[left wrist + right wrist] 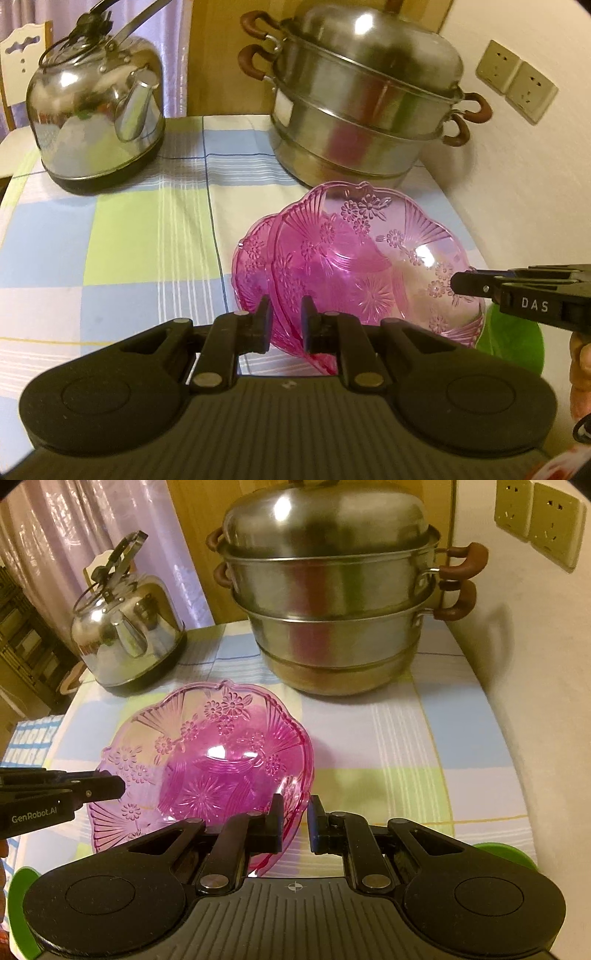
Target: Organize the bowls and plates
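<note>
The left gripper (286, 321) has its fingers (263, 325) pinched on the near rim of the pink bowl (369, 266), while the right gripper (295, 823) grips the opposite side of the same rim, its fingers (275, 825) narrowly set with the edge between them. The bowl hangs tilted above the middle of the checked tablecloth (129, 240); whether a second bowl nests under it I cannot tell. It looks like thin, rigid, glossy pressed plastic or glass: light but slippery and perhaps brittle, so the scalloped rim is the sensible hold. A kettle (96, 114) and a steamer pot (365, 99) stand at the far edge, and something green (513, 339) lies near the front edge.
</note>
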`<state>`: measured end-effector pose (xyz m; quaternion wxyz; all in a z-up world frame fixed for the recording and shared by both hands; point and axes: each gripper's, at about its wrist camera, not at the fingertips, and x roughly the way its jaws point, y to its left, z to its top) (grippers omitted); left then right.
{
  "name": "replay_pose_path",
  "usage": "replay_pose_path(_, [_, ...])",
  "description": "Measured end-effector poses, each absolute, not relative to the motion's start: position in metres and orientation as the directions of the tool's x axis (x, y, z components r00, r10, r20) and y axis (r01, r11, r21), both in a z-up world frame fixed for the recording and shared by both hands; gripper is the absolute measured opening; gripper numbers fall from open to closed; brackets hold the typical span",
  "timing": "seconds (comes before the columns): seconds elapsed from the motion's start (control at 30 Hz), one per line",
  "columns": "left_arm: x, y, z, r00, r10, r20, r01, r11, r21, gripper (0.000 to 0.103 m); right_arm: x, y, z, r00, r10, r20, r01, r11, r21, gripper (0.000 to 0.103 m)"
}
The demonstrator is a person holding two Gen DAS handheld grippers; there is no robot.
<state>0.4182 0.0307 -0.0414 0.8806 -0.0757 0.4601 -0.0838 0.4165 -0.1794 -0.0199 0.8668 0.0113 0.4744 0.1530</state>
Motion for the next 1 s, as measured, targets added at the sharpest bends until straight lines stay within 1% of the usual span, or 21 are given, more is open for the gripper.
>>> replay_pose_path(0.43, [0.438, 0.038, -0.078, 0.585, -0.190, -0.789, 0.026, 0.976, -0.215, 0.013, 0.442, -0.169, -0.062, 0.492, 0.278, -0.825, -0.259, 0.951, 0.166, 0.013])
replay_pose_path(0.8, [0.460, 0.043, -0.107, 0.581, -0.160, -0.798, -0.004, 0.980, -0.198, 0.013, 0.464, -0.158, -0.084, 0.499, 0.268, -0.824, -0.286, 0.949, 0.135, 0.013])
replay_pose_path(1.0, [0.464, 0.043, -0.112, 0.582, -0.151, -0.799, -0.007, 0.982, -0.190, 0.013, 0.469, -0.154, -0.093, 0.496, 0.271, -0.825, -0.295, 0.946, 0.134, 0.013])
